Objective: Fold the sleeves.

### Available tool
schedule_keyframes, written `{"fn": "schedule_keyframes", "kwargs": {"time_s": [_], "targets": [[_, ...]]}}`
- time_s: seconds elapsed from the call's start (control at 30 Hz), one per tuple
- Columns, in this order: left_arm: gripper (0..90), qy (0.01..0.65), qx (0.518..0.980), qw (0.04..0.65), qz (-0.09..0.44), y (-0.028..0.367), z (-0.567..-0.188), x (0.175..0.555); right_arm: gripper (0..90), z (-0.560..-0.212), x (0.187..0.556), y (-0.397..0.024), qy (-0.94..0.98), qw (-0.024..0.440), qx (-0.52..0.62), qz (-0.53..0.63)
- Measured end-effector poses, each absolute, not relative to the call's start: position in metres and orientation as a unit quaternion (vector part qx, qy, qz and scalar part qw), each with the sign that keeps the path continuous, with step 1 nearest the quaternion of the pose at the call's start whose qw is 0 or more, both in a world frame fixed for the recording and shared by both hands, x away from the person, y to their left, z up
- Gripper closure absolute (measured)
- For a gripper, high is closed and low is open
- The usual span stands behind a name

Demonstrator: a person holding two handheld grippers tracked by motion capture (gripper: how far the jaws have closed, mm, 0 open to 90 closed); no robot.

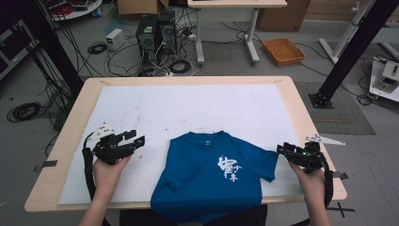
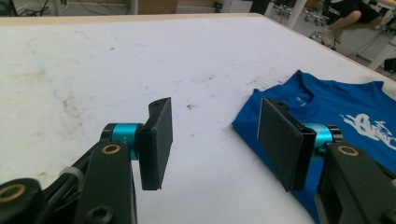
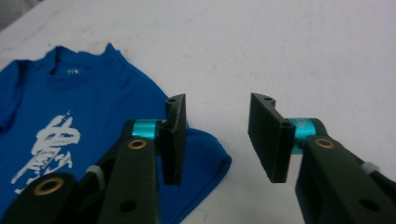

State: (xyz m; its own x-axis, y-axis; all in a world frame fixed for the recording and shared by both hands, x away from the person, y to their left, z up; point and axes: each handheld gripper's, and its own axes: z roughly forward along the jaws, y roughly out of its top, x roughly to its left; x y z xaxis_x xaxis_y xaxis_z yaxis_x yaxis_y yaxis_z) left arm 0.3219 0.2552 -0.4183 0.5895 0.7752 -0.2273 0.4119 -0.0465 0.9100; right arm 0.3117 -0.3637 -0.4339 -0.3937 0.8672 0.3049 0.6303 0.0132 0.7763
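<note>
Nearest the camera in the high view, our blue T-shirt point(image 1: 207, 176) lies flat at the bottom centre of the frame, its hem hanging over the near edge of the white table cover point(image 1: 188, 106), white print facing up. Our left hand point(image 1: 109, 170) reaches in from the lower left, holding the left gripper point(image 1: 136, 140) level, pointing right toward the shirt's folded sleeve; its jaws stand released and apart, nothing between them. Our right hand point(image 1: 310, 181) enters from the lower right; the right gripper point(image 1: 281, 149) points left at the right sleeve point(image 3: 205, 158), jaws parted, gripping nothing, one jaw above the sleeve's edge.
</note>
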Motion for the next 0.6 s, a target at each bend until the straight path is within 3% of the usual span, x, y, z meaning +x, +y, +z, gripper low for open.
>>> {"fn": "schedule_keyframes", "kwargs": {"time_s": [0.17, 0.27, 0.3, 0.33, 0.6], "targets": [[45.3, 0.429, 0.702, 0.547, 0.158, 0.259, -0.423, 0.323, 61.6, -0.443, 0.318, -0.361, 0.702, 0.117, 0.554, 0.433], [45.3, 0.428, 0.702, 0.547, 0.158, 0.258, -0.423, 0.323, 69.9, -0.447, 0.319, -0.359, 0.713, 0.111, 0.549, 0.423], [45.3, 0.427, 0.702, 0.548, 0.158, 0.258, -0.423, 0.323, 84.1, -0.447, 0.317, -0.358, 0.718, 0.114, 0.543, 0.421], [45.3, 0.427, 0.702, 0.548, 0.157, 0.257, -0.423, 0.323, 89.0, -0.445, 0.316, -0.358, 0.718, 0.121, 0.54, 0.422], [45.3, 0.423, 0.704, 0.55, 0.151, 0.255, -0.423, 0.324, 89.6, -0.417, 0.301, -0.345, 0.711, 0.11, 0.523, 0.457]]}}
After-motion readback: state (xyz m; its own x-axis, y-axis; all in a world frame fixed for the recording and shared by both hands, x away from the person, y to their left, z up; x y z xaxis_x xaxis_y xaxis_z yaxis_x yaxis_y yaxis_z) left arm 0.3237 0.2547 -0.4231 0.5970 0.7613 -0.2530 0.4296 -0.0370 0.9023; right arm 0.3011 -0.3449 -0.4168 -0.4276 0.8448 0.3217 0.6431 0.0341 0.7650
